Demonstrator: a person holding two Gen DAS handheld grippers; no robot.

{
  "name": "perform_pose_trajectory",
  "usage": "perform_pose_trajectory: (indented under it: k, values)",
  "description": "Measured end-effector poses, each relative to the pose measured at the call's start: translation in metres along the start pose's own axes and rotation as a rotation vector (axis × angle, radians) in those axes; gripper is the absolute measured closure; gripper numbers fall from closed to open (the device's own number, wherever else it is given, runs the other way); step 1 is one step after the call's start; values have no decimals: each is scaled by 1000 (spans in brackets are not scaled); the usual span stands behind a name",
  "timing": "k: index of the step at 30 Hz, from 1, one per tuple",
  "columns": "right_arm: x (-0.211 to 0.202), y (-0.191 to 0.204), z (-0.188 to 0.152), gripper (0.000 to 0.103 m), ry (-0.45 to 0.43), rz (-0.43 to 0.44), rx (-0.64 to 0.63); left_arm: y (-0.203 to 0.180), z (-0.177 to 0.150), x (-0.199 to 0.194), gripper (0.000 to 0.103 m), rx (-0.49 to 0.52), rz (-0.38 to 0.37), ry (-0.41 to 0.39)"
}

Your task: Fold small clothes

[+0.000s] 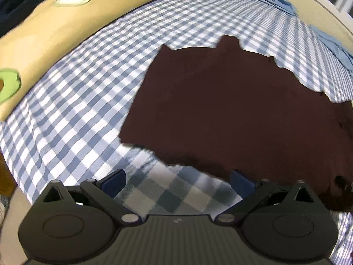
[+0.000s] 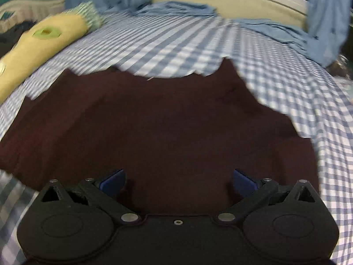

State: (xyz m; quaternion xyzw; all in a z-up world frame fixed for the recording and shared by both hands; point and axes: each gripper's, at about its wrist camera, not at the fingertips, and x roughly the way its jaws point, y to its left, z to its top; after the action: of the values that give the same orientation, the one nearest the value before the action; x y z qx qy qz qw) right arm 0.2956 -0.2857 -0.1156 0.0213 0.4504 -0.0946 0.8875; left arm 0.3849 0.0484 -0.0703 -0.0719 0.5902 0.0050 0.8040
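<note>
1. Grippers, nearest the cameras: left gripper (image 1: 177, 180) spread wide and empty, over bare checked sheet (image 1: 72, 92) just short of the garment's near edge; right gripper (image 2: 177, 180) equally wide and empty, directly above the cloth.
2. Dark maroon garment (image 2: 154, 121), one piece, spread nearly flat on the bed. It appears thin, soft and light; judged limp, likely to sag and drag on the sheet. Best taken by pinching an edge or corner, one gripper to each near corner.
3. Yellow bolster (image 1: 46, 31) with green patches, one, along the left side.
4. Crumpled blue cloths (image 2: 176, 7), at least two heaps at the far edge; exact count unclear.
</note>
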Motion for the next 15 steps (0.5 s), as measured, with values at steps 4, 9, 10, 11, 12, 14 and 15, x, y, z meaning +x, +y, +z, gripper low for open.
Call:
perform_pose_trajectory:
  k: [4,9,10,11,12,14,15]
  values:
    - [4,29,-2,0,39,36,-42,22,5,5,1,-67,21,17]
    - [13,48,0,0,55,15,-93,36,8,13,1,-97,-18,29]
    - [14,48,0,0,56,12,-86,38,8,14,1,-104,-29,32]
    - [15,49,2,0,55,9,-75,39,9,15,1,-111,-41,35]
    - [17,48,4,0,54,6,-67,40,9,16,1,-116,-54,38]
    - [18,50,5,0,56,-1,-63,40,9,17,1,-121,-82,39]
    - [19,50,6,0,56,-3,-66,39,9,18,1,-121,-90,39]
